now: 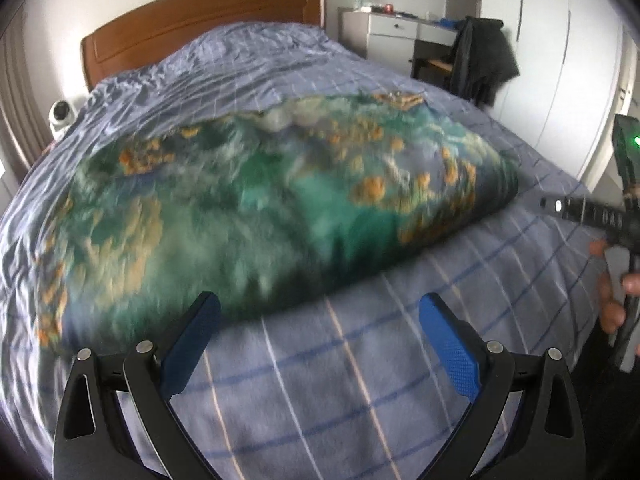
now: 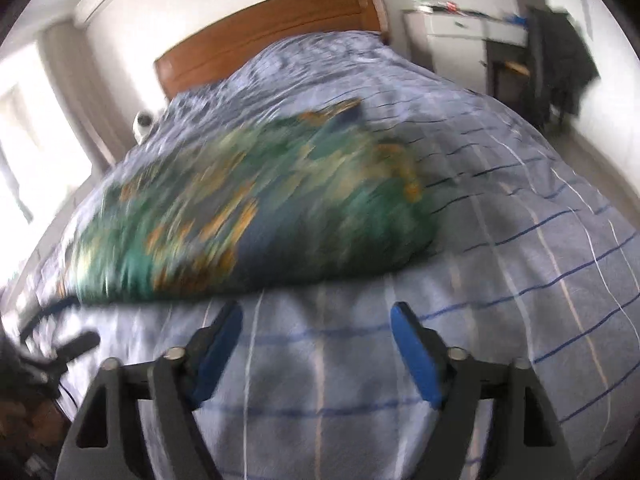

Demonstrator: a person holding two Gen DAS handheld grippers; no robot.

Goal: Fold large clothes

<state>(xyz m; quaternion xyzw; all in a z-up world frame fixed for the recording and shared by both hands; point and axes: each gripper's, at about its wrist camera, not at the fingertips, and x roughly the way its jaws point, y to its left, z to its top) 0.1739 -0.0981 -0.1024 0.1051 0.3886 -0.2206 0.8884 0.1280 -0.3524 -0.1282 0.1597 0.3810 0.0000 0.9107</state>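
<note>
A large garment (image 1: 260, 208) printed in green, teal and orange lies spread on the bed; it is blurred in both views. My left gripper (image 1: 320, 304) hovers just short of its near edge, open, with only bedsheet between its blue pads (image 1: 452, 356). In the right wrist view the same garment (image 2: 260, 216) fills the middle. My right gripper (image 2: 317, 310) is open too, just in front of the garment's near hem, with nothing between its fingers. A hand (image 1: 612, 292) grips the right gripper's handle at the right edge of the left wrist view.
The bed carries a blue checked sheet (image 1: 360, 380), with a brown wooden headboard (image 1: 200, 20) behind it. At the back right are a white desk (image 1: 396, 32), a chair with a dark jacket (image 1: 480, 60) and white wardrobe doors (image 1: 560, 60). A small white round device (image 1: 62, 114) sits left of the bed.
</note>
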